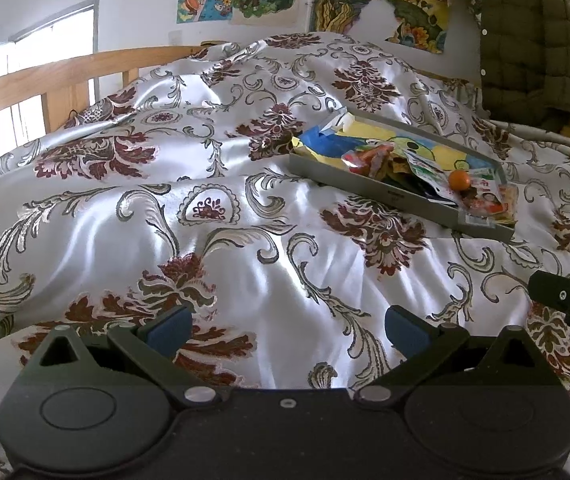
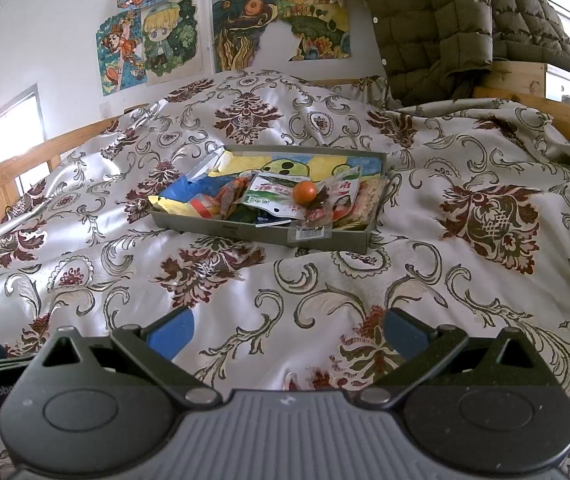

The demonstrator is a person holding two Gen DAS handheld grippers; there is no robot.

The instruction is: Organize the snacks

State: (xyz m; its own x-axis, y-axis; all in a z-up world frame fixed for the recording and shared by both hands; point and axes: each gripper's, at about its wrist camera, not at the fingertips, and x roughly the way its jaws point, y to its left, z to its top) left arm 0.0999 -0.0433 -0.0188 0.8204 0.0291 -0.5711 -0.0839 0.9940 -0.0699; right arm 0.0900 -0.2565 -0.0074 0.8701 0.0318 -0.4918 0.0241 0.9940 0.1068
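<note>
Satin bedding with dark red flowers and grey scrolls filled most of both views, rumpled into soft folds. Along the upper left of each frame ran a wooden bed rail, and behind it stood a white wall with cartoon posters. A quilted olive jacket hung at the upper right, its hem reaching down to the bedding's far edge.

At the middle of the right wrist view sat a shallow grey tray, and at the centre right of the left wrist view the same tray appeared. It held a heap of snack packets, with a small orange fruit resting on top. One packet draped over the near rim, a barcode label showing on it; its print was too small to read. Wide bare cloth lay between the tray and both tools, and on every side of the tray.

At the bottom of its frame, the left gripper was spread wide with nothing between its blue pads. Likewise spread and empty was the right gripper, low in its own frame, well apart from the tray. The other tool showed at the lower left edge of the right wrist view, its black body reading "GenRobo", cut off there.
</note>
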